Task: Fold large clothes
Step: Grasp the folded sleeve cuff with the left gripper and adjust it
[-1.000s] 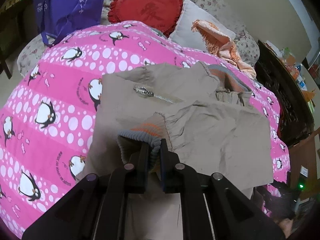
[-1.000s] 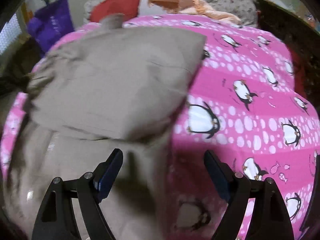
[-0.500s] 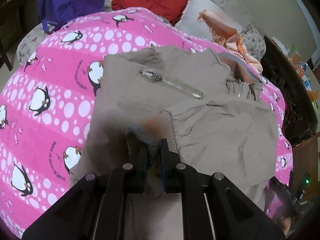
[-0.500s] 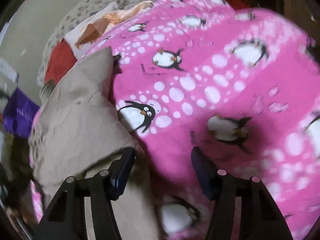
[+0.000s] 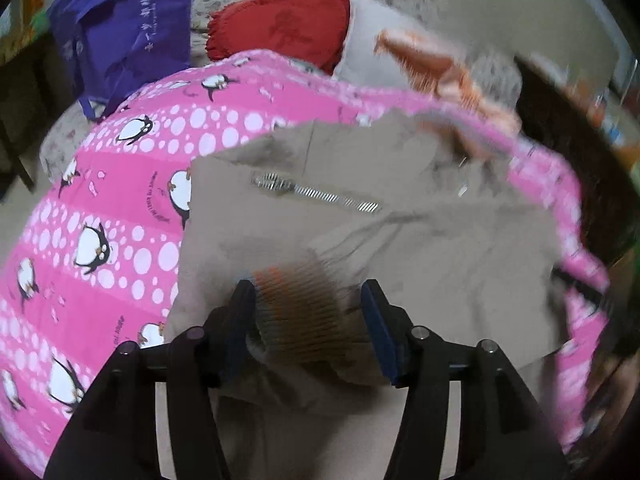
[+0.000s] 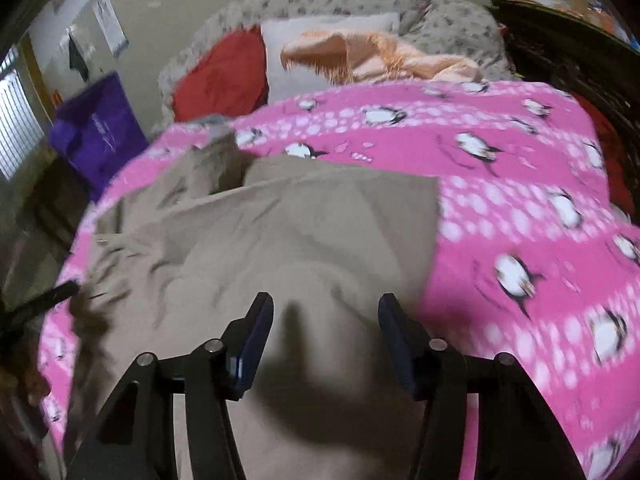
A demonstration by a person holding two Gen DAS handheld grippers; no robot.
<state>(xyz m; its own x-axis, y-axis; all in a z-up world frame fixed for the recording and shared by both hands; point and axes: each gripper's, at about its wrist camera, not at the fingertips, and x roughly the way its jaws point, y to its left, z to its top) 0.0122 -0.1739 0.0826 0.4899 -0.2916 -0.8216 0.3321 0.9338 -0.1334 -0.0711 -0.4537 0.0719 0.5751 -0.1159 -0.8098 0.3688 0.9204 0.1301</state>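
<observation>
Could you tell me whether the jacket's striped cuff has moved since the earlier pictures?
Yes. The left gripper has just opened, and the striped cuff has dropped lower, farther from the zipper.

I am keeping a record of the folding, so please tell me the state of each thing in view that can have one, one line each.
Beige jacket: lying on the pink blanket, partly folded, creased.
Striped cuff: between the left fingers, released.
Zipper: closed, as far as visible.
Left hand-held gripper: jaws have just been opening, open around the cuff.
Right hand-held gripper: jaws have just been closing, open, empty, over the jacket.
</observation>
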